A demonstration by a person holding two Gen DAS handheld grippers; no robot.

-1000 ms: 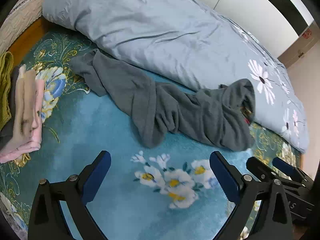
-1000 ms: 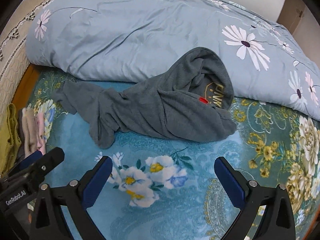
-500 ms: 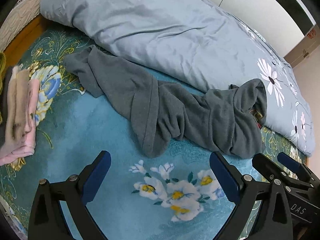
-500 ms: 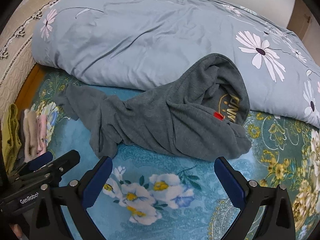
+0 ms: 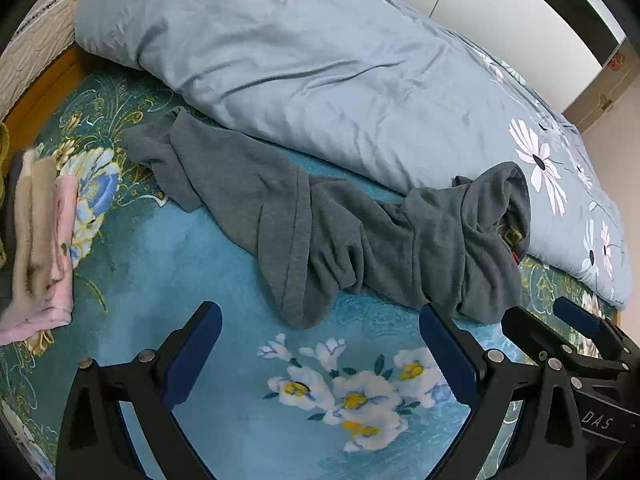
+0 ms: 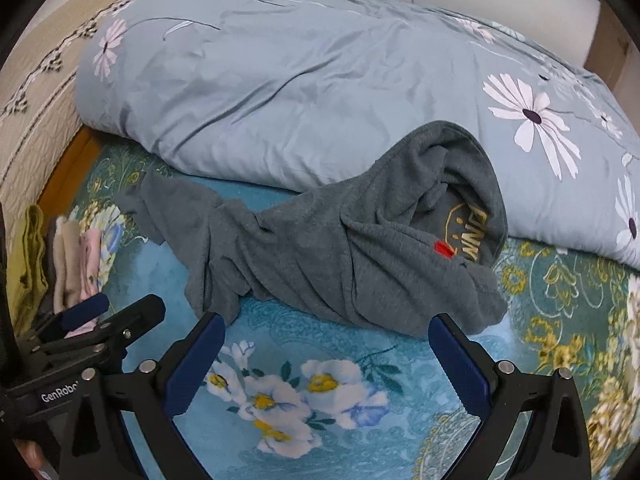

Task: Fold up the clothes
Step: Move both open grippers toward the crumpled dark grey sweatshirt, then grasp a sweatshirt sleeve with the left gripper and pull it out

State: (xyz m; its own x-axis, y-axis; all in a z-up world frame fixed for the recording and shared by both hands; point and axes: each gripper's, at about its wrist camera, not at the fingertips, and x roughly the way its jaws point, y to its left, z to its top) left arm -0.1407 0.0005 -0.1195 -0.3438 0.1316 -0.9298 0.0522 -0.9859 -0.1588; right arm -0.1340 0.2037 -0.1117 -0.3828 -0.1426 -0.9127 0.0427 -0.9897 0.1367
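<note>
A crumpled grey garment [image 5: 340, 232] lies twisted across the blue floral bed cover, just ahead of both grippers; it also shows in the right wrist view [image 6: 340, 260] with a red tag and yellow print inside. My left gripper [image 5: 320, 356] is open and empty, close to the garment's near edge. My right gripper [image 6: 326, 360] is open and empty, its fingertips at the garment's near hem. Each gripper shows in the other's view: the right one [image 5: 560, 332] and the left one [image 6: 108, 316].
A pale blue flowered duvet [image 5: 320, 60] is bunched behind the garment. A stack of folded clothes [image 5: 40, 232], pink, beige and olive, sits at the left, also in the right wrist view [image 6: 72, 256]. The bed's wooden edge [image 5: 40, 80] runs at far left.
Both grippers have moved forward toward the grey garment, which now looks larger and closer. Both stay open and empty; the garment has not moved.
</note>
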